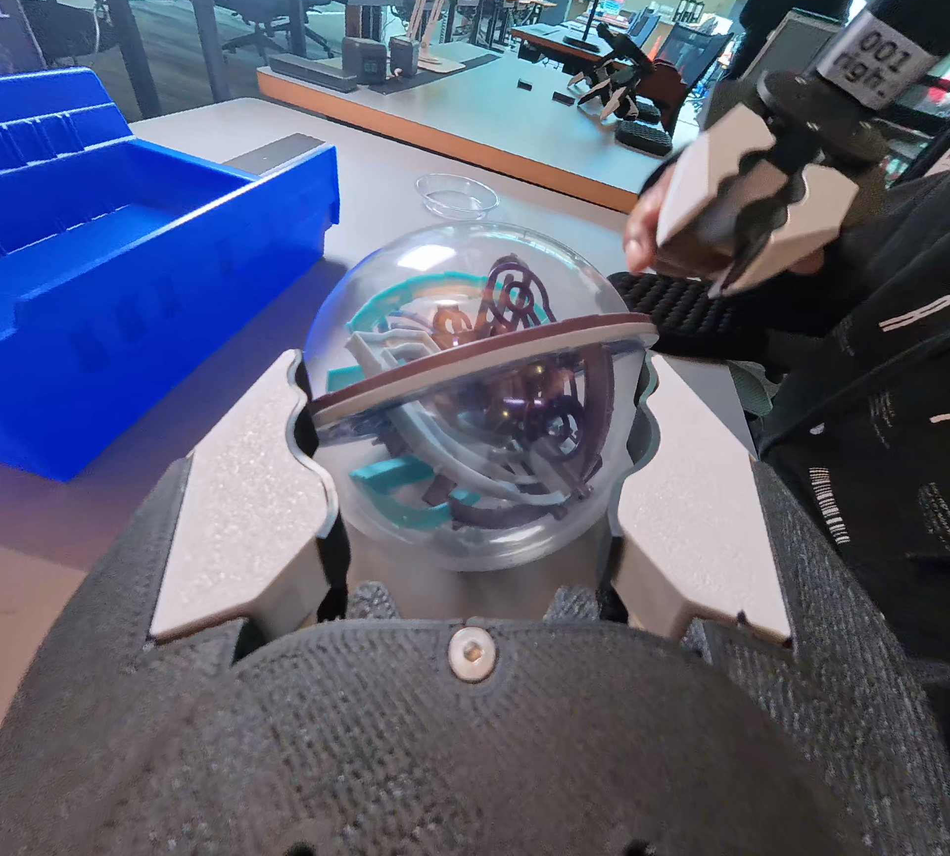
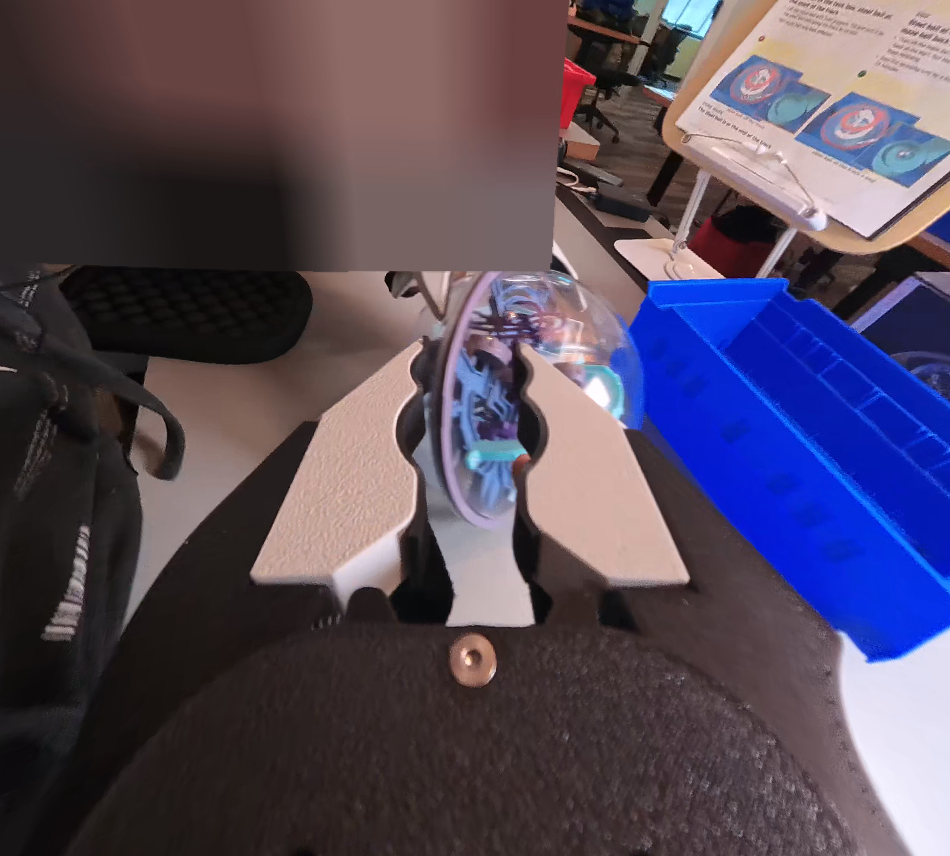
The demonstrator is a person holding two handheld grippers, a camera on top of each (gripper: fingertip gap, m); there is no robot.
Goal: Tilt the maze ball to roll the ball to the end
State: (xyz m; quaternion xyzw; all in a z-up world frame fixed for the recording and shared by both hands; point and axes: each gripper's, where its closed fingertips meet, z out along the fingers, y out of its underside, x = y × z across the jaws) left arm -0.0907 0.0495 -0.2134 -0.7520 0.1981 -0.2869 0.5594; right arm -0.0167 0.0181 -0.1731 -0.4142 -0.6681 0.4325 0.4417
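Observation:
The maze ball (image 1: 462, 394) is a clear sphere with teal, grey and purple tracks inside and a brown-and-white rim round its middle. My left gripper (image 1: 472, 363) is shut on it, one finger on each side, and holds it with the rim tilted up to the right. I cannot pick out the small ball inside. My right gripper (image 1: 691, 266) hangs at the upper right of the sphere, close to the rim's end but apart from it, jaws only narrowly apart and empty. In the right wrist view the maze ball (image 2: 565, 343) shows just beyond the right gripper (image 2: 473, 350).
A blue plastic bin (image 1: 154, 266) stands on the grey table (image 1: 360, 153) left of the ball, also in the right wrist view (image 2: 797, 420). A clear shallow dish (image 1: 457, 196) lies behind the ball. A black mesh pad (image 1: 678, 312) and a person's dark sleeve (image 1: 874, 368) are at the right. A printed sheet on a stand (image 2: 822, 60) is behind the bin.

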